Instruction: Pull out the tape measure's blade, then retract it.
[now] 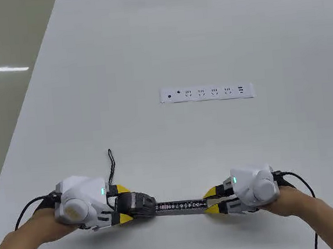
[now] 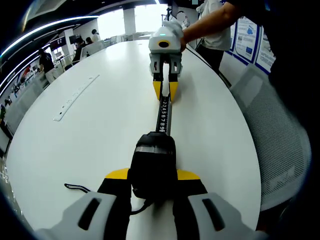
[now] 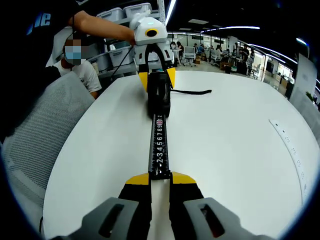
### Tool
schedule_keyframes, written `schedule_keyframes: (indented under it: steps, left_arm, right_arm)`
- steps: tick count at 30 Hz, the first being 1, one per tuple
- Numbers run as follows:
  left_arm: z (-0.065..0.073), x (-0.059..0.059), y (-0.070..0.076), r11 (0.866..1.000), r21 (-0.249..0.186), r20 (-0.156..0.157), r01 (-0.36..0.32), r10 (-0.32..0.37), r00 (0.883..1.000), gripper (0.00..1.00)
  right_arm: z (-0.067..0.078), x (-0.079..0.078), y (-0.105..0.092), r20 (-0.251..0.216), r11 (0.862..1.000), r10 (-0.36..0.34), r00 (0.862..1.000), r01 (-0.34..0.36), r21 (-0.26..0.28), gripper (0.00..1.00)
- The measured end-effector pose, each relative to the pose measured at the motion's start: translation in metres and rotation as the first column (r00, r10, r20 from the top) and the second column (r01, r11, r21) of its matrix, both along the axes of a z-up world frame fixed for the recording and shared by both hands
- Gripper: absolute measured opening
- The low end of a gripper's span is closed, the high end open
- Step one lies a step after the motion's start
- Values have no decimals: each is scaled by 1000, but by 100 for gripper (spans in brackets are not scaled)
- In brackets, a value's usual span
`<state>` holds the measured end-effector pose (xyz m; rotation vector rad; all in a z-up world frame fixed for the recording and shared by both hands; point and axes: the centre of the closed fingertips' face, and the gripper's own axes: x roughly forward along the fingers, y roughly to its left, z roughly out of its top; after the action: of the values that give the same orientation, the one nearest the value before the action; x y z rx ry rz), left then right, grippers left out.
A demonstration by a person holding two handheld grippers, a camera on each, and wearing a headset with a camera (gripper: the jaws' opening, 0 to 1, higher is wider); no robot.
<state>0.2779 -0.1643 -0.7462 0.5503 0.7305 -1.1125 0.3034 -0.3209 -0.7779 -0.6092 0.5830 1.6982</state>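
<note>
**Blade Extended Between Both Grippers**

In the head view, I have the tape measure case [image 1: 140,205] in the left gripper [image 1: 120,209] at the lower left of the frame. Its jaws are closed against the sides of the black housing. The right gripper [image 1: 213,202], at the lower right, has its jaws pinched together on the tip of the blade [image 1: 179,205]. The blade runs straight between the two grippers, low over the white table [image 1: 149,56], with its printed numbers facing up. A black lanyard [image 1: 111,163] lies just above the left gripper. A white power strip [image 1: 206,93] lies near frame centre, well apart from the tape.
</note>
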Motion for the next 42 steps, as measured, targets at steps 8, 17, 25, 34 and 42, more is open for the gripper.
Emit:
schedule_keyframes:
  steps: [8, 17, 25, 34, 42]
  left_arm:
    - [0, 1, 0, 1000, 1, 0, 0, 0, 1000, 27]
    - [-1, 1, -1, 1000, 8, 1, 1, -1, 1000, 27]
    - [-1, 1, -2, 1000, 6, -1, 0, 0, 1000, 27]
    - [0, 1, -2, 1000, 5, -6, 2, -2, 1000, 27]
    - [0, 1, -2, 1000, 6, -8, 0, 0, 1000, 27]
  right_arm:
    - [-2, 2, -7, 3, 1000, -4, 1000, 4, -7, 9]
    - [-2, 3, -17, 7, 1000, -9, 1000, 9, -16, 9]
    - [-3, 6, -23, 10, 1000, -17, 1000, 17, -25, 9]
    - [-4, 6, -31, 8, 999, -20, 1000, 20, -35, 9]
    - [-3, 8, -35, 6, 999, -28, 1000, 28, -39, 9]
